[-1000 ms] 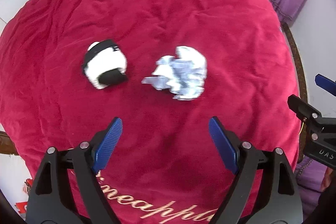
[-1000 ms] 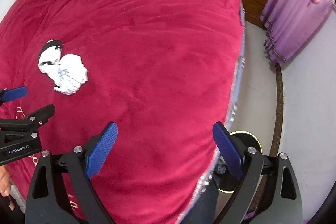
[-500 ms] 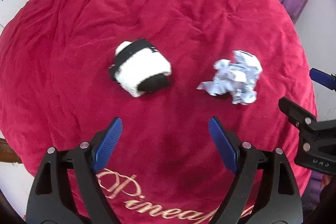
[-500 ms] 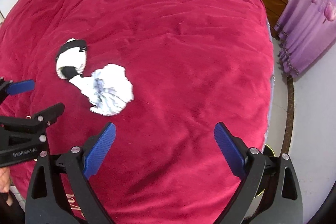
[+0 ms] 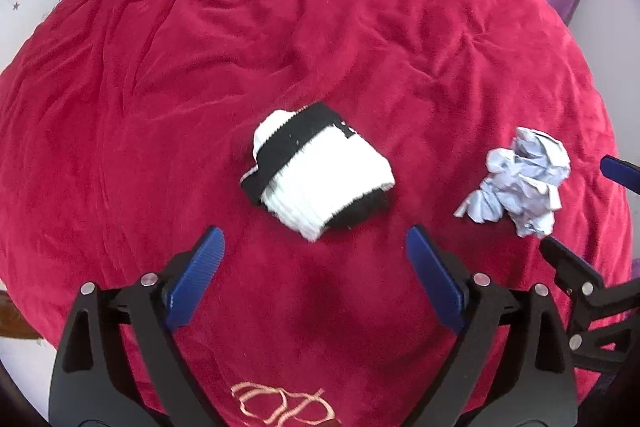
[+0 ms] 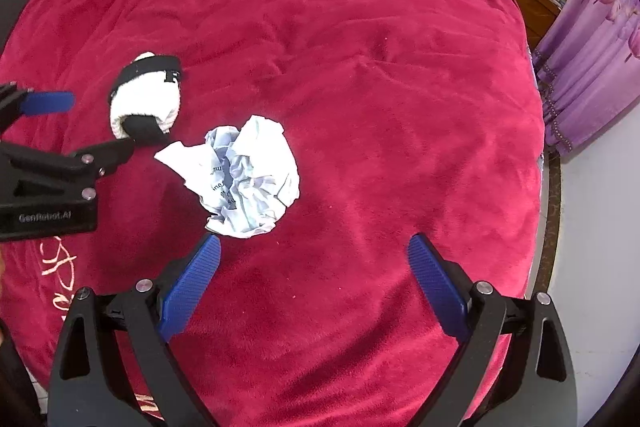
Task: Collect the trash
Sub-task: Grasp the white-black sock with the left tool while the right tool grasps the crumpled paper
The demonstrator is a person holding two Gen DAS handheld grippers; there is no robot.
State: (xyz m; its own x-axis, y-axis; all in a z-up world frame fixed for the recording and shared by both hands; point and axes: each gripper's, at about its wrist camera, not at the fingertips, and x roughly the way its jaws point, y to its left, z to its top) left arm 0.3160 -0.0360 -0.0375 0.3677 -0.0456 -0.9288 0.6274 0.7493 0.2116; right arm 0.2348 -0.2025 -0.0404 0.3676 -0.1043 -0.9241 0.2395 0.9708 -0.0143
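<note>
The crumpled paper [image 6: 250, 177] lies on the red bed [image 6: 380, 67] beside a rolled sock [image 5: 316, 175], and the left hand-held gripper [image 5: 316, 277], opening wider, and the right hand-held gripper [image 6: 314, 277], wide apart, hang above, empty, likely ready to grab.

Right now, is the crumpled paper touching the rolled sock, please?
No, bare red blanket separates the crumpled paper from the rolled sock.
</note>
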